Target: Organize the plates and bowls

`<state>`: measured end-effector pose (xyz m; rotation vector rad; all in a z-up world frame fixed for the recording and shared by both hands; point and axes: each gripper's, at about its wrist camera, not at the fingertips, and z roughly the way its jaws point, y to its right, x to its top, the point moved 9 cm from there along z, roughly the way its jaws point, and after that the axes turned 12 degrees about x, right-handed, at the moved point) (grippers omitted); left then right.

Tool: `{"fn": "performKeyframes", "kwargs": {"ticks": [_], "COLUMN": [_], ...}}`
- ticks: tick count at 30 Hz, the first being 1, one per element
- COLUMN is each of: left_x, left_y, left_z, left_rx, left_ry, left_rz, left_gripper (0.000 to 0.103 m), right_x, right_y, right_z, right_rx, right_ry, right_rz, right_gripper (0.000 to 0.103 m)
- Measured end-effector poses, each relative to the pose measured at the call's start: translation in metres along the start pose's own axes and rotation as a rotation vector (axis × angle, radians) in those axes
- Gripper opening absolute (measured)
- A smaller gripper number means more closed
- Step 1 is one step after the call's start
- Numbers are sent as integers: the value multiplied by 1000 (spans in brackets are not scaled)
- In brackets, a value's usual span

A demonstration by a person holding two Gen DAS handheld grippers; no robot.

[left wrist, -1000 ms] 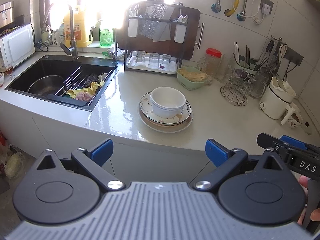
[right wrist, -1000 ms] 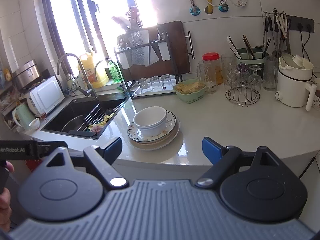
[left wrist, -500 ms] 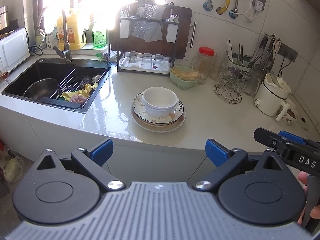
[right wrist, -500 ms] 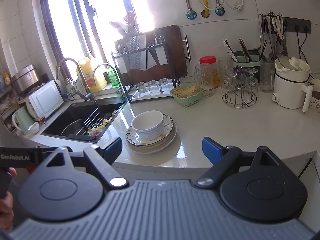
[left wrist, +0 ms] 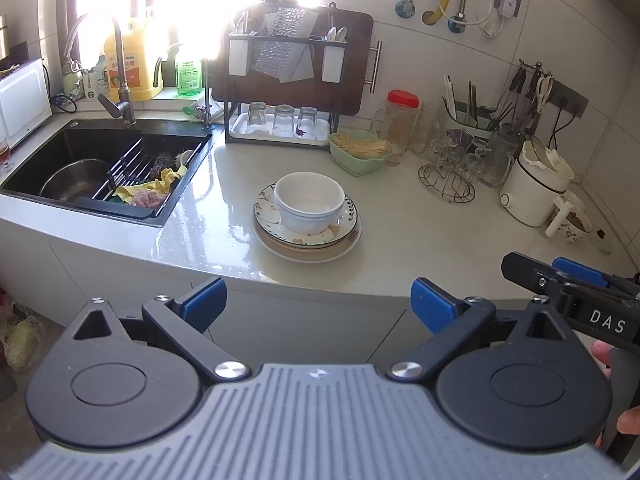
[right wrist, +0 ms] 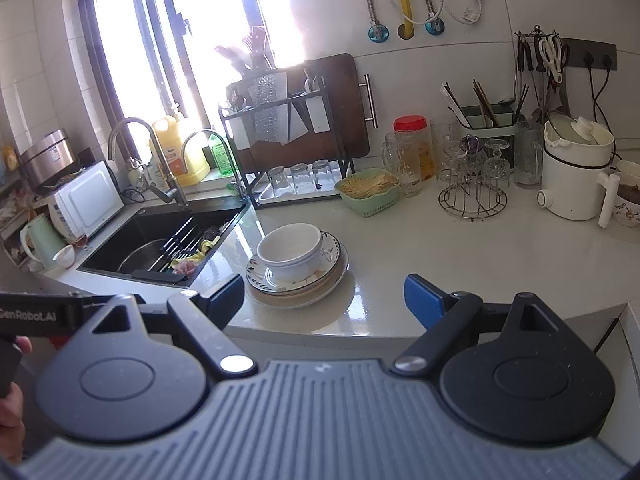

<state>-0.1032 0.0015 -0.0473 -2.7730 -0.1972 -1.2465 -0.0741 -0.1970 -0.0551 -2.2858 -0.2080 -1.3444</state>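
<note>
A white bowl (left wrist: 310,206) sits on a stack of patterned plates (left wrist: 344,236) in the middle of the pale counter; both also show in the right wrist view, the bowl (right wrist: 291,249) on the plates (right wrist: 324,276). My left gripper (left wrist: 318,300) is open and empty, held in front of the counter's edge, short of the stack. My right gripper (right wrist: 324,296) is open and empty, also in front of the counter's edge, just before the stack. The right gripper shows at the right edge of the left wrist view (left wrist: 568,280).
A black sink (left wrist: 100,168) with a pot and rack lies left. A dish rack (left wrist: 280,120) with upturned glasses stands behind. A green basket (left wrist: 358,152), a jar, a wire glass stand (left wrist: 448,178) and a white kettle (left wrist: 534,188) stand at the right.
Both grippers have moved slightly nearer to the counter and the plate stack; the view has shifted a little. Both jaws stay open.
</note>
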Motion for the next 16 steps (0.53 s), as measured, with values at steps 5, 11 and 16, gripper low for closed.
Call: {"fn": "performKeyframes", "kwargs": {"ticks": [5, 11, 16], "left_x": [0, 2, 3], "left_y": [1, 1, 3], "left_z": [0, -3, -3], "left_rx": [-3, 10, 9], "left_ry": [0, 7, 6], "left_rz": [0, 4, 5], "left_gripper": [100, 100, 100], "right_x": [0, 0, 3], "right_y": [1, 0, 1], "right_z": [0, 0, -1], "right_rx": [-2, 1, -3], "right_ry": [0, -3, -1], "right_rz": [-1, -5, -7], "right_gripper": [88, 88, 88]}}
